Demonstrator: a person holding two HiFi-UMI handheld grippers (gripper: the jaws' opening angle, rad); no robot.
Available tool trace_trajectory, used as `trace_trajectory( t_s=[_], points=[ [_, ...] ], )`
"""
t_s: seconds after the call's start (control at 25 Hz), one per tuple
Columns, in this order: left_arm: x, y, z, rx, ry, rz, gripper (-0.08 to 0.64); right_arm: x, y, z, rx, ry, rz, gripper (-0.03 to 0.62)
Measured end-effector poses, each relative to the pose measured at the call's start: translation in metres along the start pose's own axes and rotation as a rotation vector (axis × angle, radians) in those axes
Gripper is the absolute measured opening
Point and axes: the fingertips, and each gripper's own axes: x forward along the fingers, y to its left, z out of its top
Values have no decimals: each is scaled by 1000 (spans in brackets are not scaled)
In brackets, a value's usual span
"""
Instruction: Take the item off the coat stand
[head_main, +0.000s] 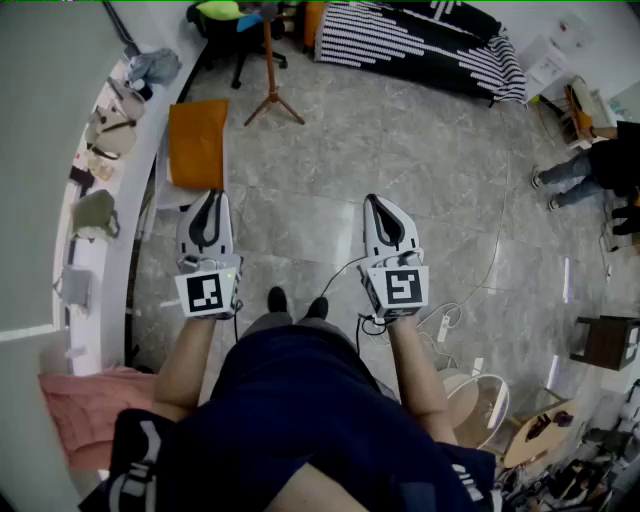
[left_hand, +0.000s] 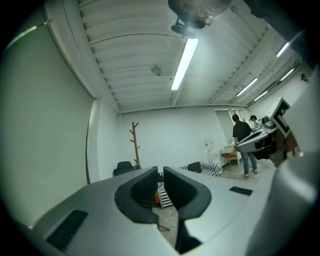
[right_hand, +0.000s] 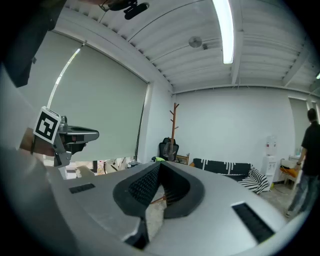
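A bare-looking wooden coat stand (head_main: 270, 62) rises on three legs at the far end of the room, well ahead of both grippers; I make out no item on its pegs. It also shows against the white wall as the stand (left_hand: 135, 144) and the stand (right_hand: 174, 124), next to a black chair (right_hand: 168, 149). My left gripper (head_main: 208, 212) is held at waist height with its jaws almost together and nothing between them (left_hand: 160, 172). Beside it, my right gripper (head_main: 380, 208) has its jaws closed and empty (right_hand: 159, 167).
An orange seat (head_main: 197, 143) stands by the left wall under a ledge of bags (head_main: 105, 130). A black-and-white striped sofa (head_main: 420, 45) lies at the back. People stand at the right (head_main: 585, 168). A cable (head_main: 470, 290) and a fan (head_main: 482, 402) are on the floor.
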Motion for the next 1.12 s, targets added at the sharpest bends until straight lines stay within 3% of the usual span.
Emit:
trace_trajectory(
  t_s=[1.12],
  points=[
    [3, 3, -10, 16, 14, -9, 28, 8, 3, -12, -5, 30, 6, 18]
  ],
)
